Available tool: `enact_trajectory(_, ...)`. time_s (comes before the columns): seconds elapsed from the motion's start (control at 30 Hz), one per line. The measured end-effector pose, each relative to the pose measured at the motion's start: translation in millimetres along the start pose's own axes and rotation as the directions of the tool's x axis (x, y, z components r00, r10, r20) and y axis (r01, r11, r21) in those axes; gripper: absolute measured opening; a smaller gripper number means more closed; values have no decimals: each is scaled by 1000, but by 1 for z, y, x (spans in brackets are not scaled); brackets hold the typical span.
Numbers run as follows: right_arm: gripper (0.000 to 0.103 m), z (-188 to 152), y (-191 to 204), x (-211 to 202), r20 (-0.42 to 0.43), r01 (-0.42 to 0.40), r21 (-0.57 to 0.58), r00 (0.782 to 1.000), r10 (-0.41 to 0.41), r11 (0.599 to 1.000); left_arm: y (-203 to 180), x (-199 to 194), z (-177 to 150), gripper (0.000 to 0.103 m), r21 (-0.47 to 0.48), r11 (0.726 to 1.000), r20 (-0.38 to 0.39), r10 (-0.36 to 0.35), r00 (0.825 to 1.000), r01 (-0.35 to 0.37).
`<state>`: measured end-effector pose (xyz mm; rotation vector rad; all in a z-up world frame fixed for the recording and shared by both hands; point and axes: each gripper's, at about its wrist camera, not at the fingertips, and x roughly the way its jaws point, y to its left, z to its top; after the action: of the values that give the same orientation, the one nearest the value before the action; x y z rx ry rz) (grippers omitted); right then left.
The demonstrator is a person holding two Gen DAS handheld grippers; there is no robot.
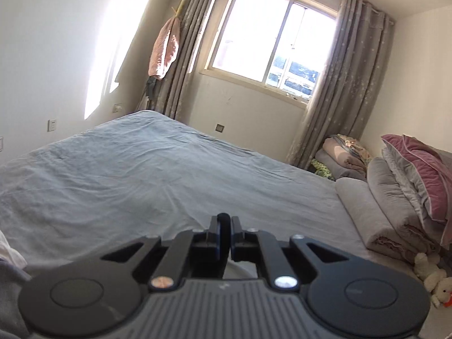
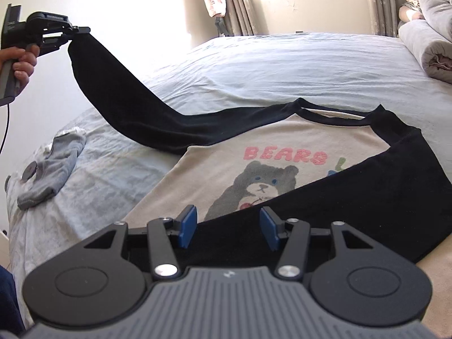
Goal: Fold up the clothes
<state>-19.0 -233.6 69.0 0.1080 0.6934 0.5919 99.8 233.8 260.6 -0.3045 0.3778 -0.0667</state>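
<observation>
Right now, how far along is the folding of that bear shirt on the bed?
Early. Done: the shirt lies spread face up on the bed, one black sleeve folded across its front. In hand: the left gripper is shut on the other sleeve's cuff, lifted off the bed. The right gripper is open over the folded sleeve. Left: folding that sleeve and the body.

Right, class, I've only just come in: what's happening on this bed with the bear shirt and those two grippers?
A person is folding a bear shirt laid face up on the bed. The left gripper is shut on the cuff of one black sleeve and holds it up off the bed. The right gripper is open, hovering over the other black sleeve, which already lies folded across the shirt's front. A grey garment sits aside.
</observation>
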Motion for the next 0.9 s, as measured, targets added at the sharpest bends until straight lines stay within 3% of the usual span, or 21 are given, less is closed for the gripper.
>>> enact_trajectory(0.07, 54, 5, -11, -10, 38, 5, 55, 999, -7, 998, -63, -23, 0, 6, 41, 990, 1, -133, 991, 133)
enact_trajectory(0.1, 54, 7, -17, -15, 58, 7, 85, 998, -12, 996, -95, -35, -4, 7, 70, 974, -14, -216, 976, 217)
enact_trajectory(0.13, 54, 9, -26, -22, 77, 12, 117, 997, -21, 993, -124, -45, -12, 8, 102, 945, -35, -309, 950, 311)
enact_trajectory(0.2, 54, 12, -44, -35, 111, 27, 182, 993, -47, 983, -169, -57, -33, 18, 154, 849, -113, -493, 863, 505)
enact_trajectory(0.23, 54, 12, -55, -42, 122, 40, 215, 990, -67, 976, -183, -58, -44, 27, 161, 810, -161, -542, 825, 564)
enact_trajectory(0.3, 57, 12, -76, -55, 144, 64, 281, 984, -108, 957, -188, -52, -66, 40, 148, 794, -226, -554, 801, 590)
enact_trajectory(0.33, 57, 12, -87, -62, 153, 75, 315, 980, -129, 946, -191, -49, -77, 41, 140, 786, -257, -559, 788, 603)
enact_trajectory(0.43, 58, 7, -117, -71, 155, 66, 433, 977, -146, 899, -159, -30, -95, 41, 45, 823, -271, -536, 799, 567)
enact_trajectory(0.5, 58, 3, -128, -72, 134, 66, 471, 980, -145, 880, -131, -19, -105, 42, -13, 868, -256, -484, 837, 497)
enact_trajectory(0.6, 58, -1, -125, -63, 70, 61, 456, 992, -104, 888, -92, -2, -126, 42, -116, 925, -245, -379, 892, 361)
enact_trajectory(0.67, 58, -5, -121, -56, 27, 55, 447, 997, -75, 893, -71, 11, -144, 42, -213, 929, -251, -350, 902, 301)
enact_trajectory(0.73, 58, -10, -118, -48, -11, 58, 439, 998, -59, 897, -61, 27, -163, 42, -261, 930, -283, -332, 900, 260)
enact_trajectory(0.9, 58, -15, -122, -42, -45, 124, 431, 992, -116, 894, -45, 62, -204, 42, -303, 938, -361, -279, 890, 171)
